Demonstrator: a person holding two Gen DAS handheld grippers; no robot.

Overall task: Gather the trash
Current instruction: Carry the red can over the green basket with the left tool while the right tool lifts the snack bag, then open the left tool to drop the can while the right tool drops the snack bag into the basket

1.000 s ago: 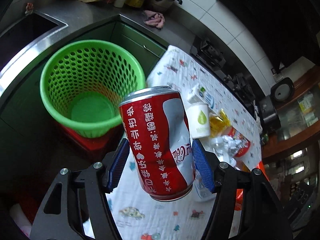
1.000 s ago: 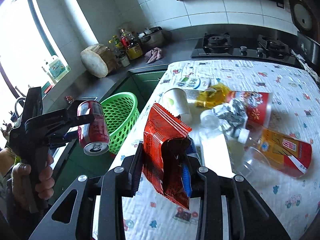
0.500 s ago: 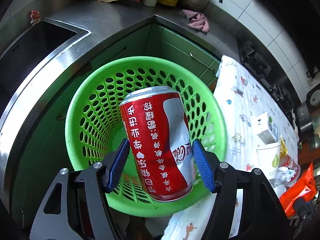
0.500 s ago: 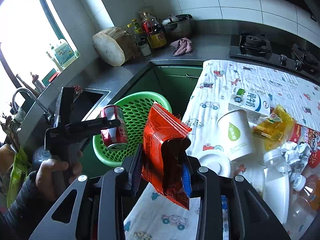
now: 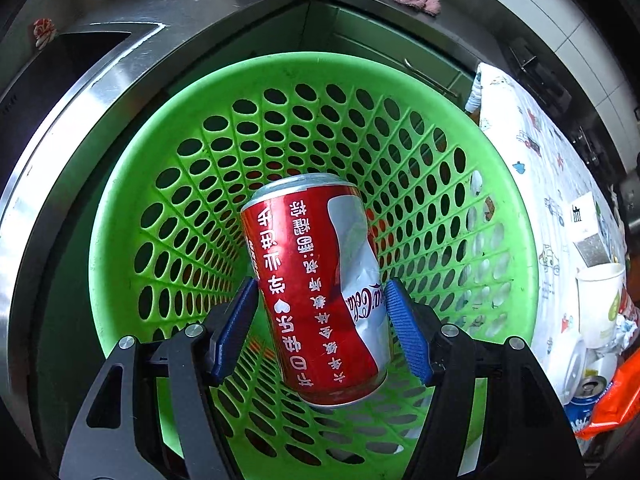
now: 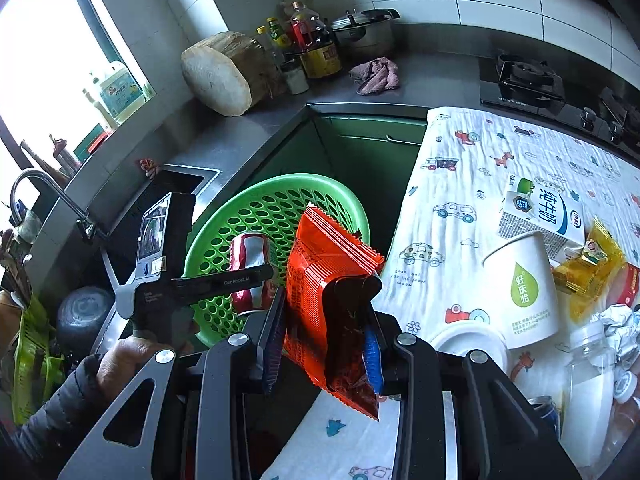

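Observation:
My left gripper (image 5: pixel 320 320) is shut on a dented red Coca-Cola can (image 5: pixel 316 280) and holds it over the mouth of the green perforated basket (image 5: pixel 168 184). The right wrist view shows the same can (image 6: pixel 250 256) above the basket (image 6: pixel 280 200). My right gripper (image 6: pixel 324 344) is shut on a red snack wrapper (image 6: pixel 328 280) and holds it over the table edge, beside the basket.
On the cartoon-print tablecloth (image 6: pixel 460 184) lie a paper cup (image 6: pixel 524 284), a milk carton (image 6: pixel 540 212), a yellow wrapper (image 6: pixel 588 264), crumpled foil (image 6: pixel 620 320) and plastic bottles (image 6: pixel 588 372). A steel sink (image 5: pixel 60 64) and counter curve behind the basket. A stove (image 6: pixel 520 80) stands at the back.
My left gripper has carried the can further over the basket and lower, so the basket now fills its view. My right gripper with the wrapper has moved left toward the basket.

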